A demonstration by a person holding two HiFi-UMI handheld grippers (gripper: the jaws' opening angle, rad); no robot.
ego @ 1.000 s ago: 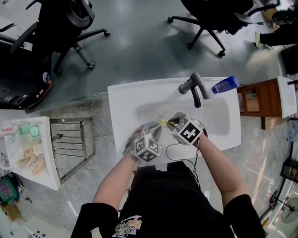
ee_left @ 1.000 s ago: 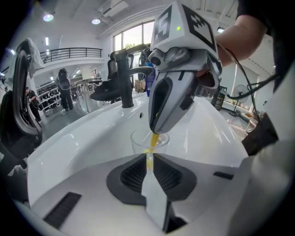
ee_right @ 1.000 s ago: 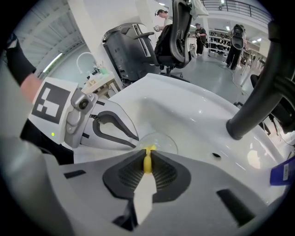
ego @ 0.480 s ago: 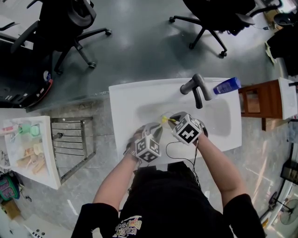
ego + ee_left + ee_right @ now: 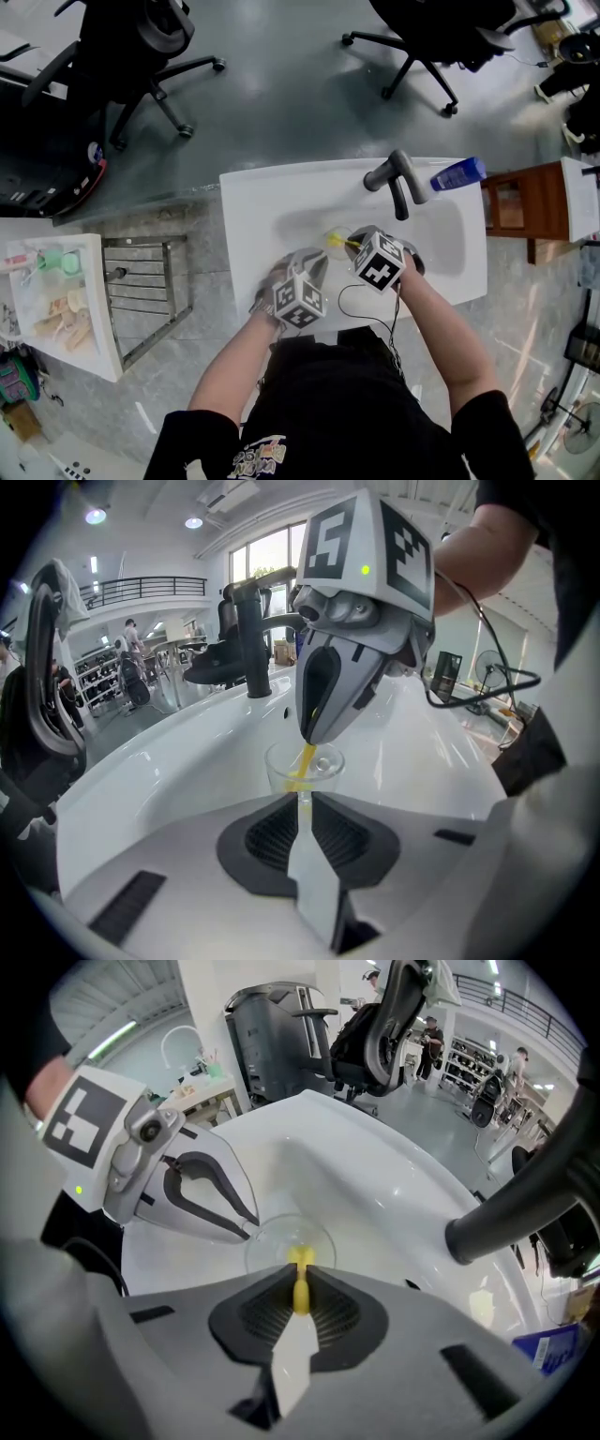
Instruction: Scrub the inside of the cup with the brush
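The scrubbing step is in hand. In the head view the clear cup [image 5: 335, 240] stands in the white sink [image 5: 253, 211] at the middle of the frame, just below and left of the dark faucet [image 5: 395, 180]. A blue bottle [image 5: 456, 172] lies on the sink's edge at the upper right.

The left gripper [image 5: 302, 803] has its jaws drawn to a narrow slit on the cup's near wall, pinching it at the rim and holding the cup upright in the basin. The right gripper [image 5: 300, 1296] points steeply down from above, its jaws clamped on the handle of the yellow brush [image 5: 300, 1262]. The brush's far end passes through the cup's mouth into the cup. How deep it reaches, and whether it touches the bottom, cannot be told.

With the cup braced and the brush inside, the task looks to be midway. The next move calls for working the brush round and up and down against the inner wall under a firm left grip. Too hard a sideways push could tip the cup or pull its thin rim out of the pinch.
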